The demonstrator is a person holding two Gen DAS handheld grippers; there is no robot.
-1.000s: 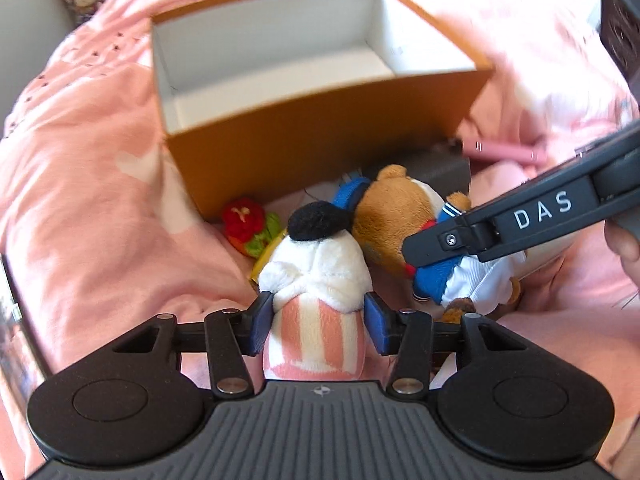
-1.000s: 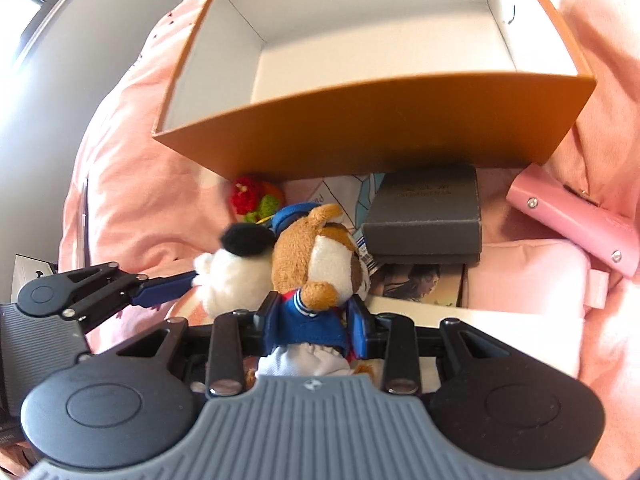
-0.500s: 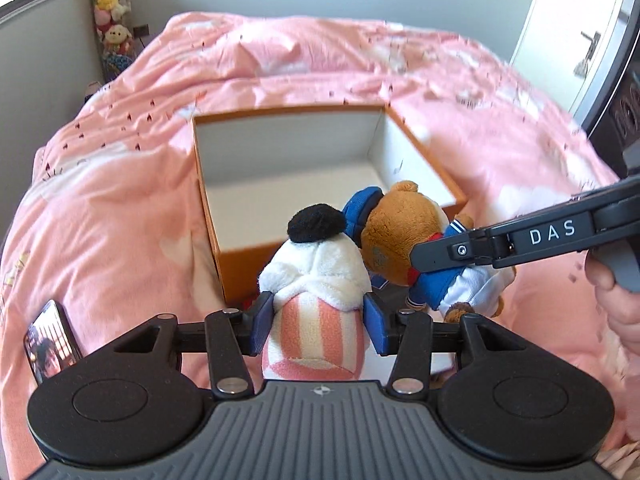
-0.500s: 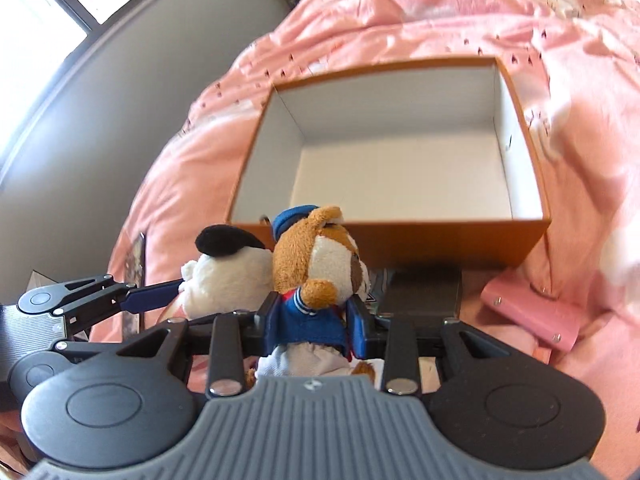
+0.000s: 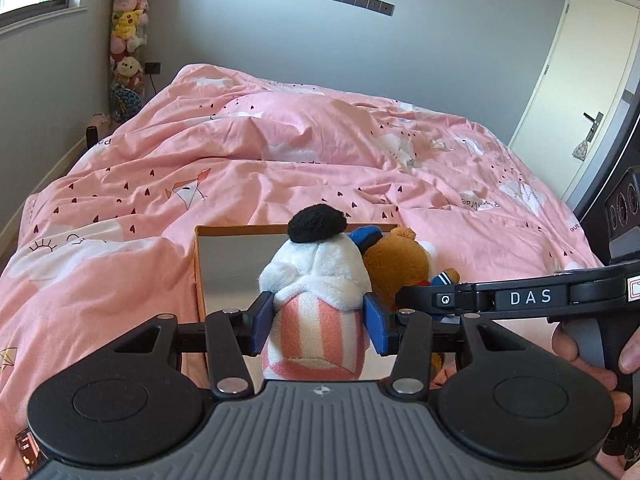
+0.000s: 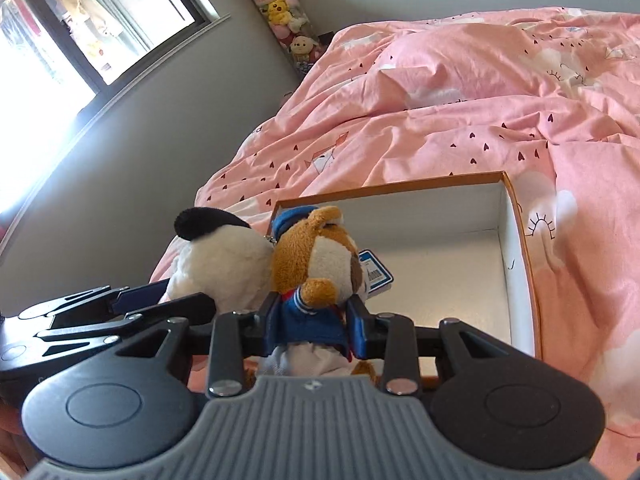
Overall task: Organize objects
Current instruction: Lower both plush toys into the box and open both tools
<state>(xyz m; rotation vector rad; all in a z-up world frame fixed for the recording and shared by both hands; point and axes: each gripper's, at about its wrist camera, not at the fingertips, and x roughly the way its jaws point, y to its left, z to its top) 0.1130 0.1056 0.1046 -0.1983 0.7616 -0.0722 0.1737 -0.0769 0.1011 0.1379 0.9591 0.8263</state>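
While clamping white plush [image 5: 316, 280] | left fingers [image 5: 262, 322] half-open.

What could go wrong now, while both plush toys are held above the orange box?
1. The white plush with a black cap and the brown bear in a sailor suit press together; releasing one could drag the other.
2. The left hand-held gripper and right hand-held gripper are very close and might collide.
3. The orange box sits on a soft pink duvet; a bump could tilt it.
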